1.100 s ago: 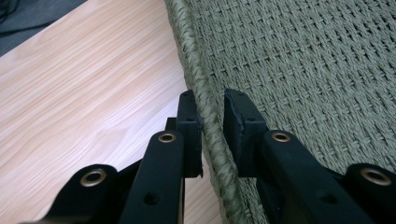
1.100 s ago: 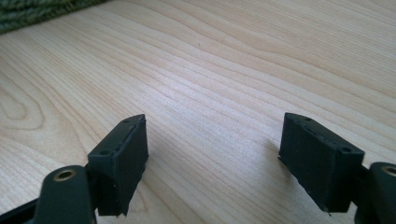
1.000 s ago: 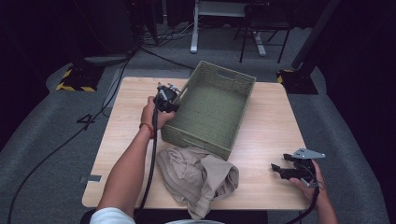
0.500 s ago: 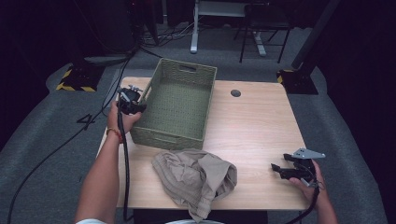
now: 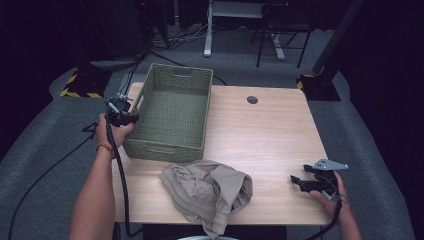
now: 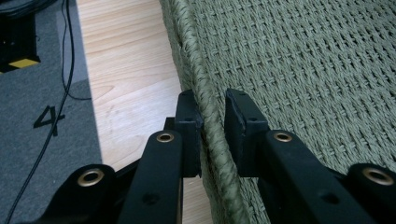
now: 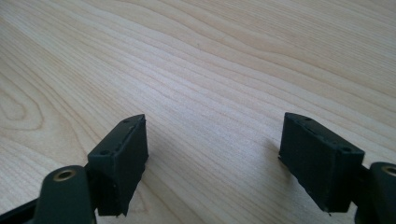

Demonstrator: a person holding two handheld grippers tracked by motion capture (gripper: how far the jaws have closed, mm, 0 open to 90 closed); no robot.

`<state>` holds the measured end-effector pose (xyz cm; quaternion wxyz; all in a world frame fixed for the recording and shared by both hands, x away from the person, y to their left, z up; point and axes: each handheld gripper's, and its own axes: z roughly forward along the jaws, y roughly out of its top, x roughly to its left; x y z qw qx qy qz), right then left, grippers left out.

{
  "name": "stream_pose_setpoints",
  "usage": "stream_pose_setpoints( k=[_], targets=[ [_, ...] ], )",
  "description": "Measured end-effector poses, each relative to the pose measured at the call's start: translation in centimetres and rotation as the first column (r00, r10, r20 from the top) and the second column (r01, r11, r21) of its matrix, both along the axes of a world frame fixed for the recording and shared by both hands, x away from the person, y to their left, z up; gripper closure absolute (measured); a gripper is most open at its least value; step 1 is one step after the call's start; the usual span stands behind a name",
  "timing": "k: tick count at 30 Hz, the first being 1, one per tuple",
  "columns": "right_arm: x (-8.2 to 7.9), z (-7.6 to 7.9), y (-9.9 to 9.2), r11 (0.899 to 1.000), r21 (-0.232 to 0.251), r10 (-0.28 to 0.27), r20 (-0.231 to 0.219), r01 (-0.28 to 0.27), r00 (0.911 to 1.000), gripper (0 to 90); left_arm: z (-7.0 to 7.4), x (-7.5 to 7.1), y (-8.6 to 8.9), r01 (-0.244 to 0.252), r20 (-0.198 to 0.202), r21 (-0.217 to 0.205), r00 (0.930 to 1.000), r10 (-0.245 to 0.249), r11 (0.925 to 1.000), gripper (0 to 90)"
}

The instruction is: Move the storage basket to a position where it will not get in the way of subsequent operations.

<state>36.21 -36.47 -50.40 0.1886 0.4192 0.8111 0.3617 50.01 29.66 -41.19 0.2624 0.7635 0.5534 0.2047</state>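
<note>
High view: a green woven basket (image 5: 172, 112) is seen at the far left part of the wooden table (image 5: 270, 135), its long side running near to far. The left tongs (image 5: 121, 114) are held at the basket's left wall, with a black cable (image 5: 120, 170) trailing back along the person's forearm. A crumpled tan garment (image 5: 207, 192) is laid on the near edge of the table, just near of the basket and a little to its right, with part of it hanging over the edge. The right tongs (image 5: 300, 181) are held low at the near right corner of the table, well apart from both garment and basket, with a grey three-cornered plate (image 5: 330, 164) on top. A round cable hole (image 5: 252, 99) is set in the far middle of the table. Left gripper view: the tongs (image 6: 214, 122) are closed over the basket's braided rim (image 6: 205, 93), one jaw outside the wall and one inside, both pressed against the weave. Right gripper view: the tongs (image 7: 215, 135) are spread wide apart over bare wood, nothing held between them.
</note>
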Motion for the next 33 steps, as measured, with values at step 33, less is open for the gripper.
stream_pose_setpoints(
  k=[33],
  targets=[
    [0.1,0.0,0.0,1.000,0.000,-0.002,-0.001,0.002,1.0000,23.5,0.0,0.4,4.4,-0.102,0.001,-0.025,0.9948,0.102,0.9945,74.8]
  ],
)
